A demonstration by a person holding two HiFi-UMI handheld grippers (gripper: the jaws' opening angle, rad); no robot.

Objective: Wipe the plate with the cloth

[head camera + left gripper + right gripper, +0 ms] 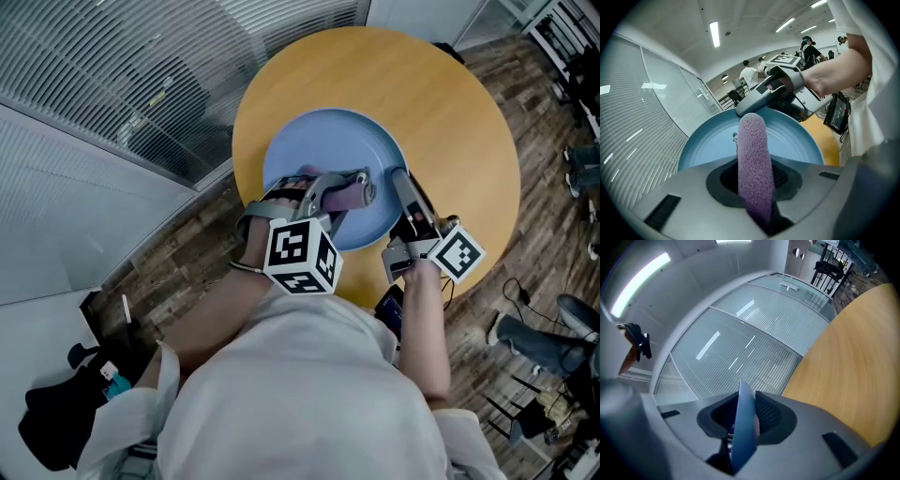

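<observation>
Head view: a round pale-blue plate (319,150) lies on the round light-wood desk (469,112). The left gripper (362,190) holds a purple fleecy cloth (343,198) over the plate's near part, and the right gripper (400,176) sits at its right rim.
Left gripper view: the jaws clamp the cloth, with the plate just beyond.
Right gripper view: the jaws pinch the plate's rim, seen edge-on.

Purple cloth (752,164), blue plate (319,141)

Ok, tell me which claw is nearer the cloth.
Left. The left claw grips the cloth itself; the right claw clamps the plate at its rim, beside the cloth.
</observation>
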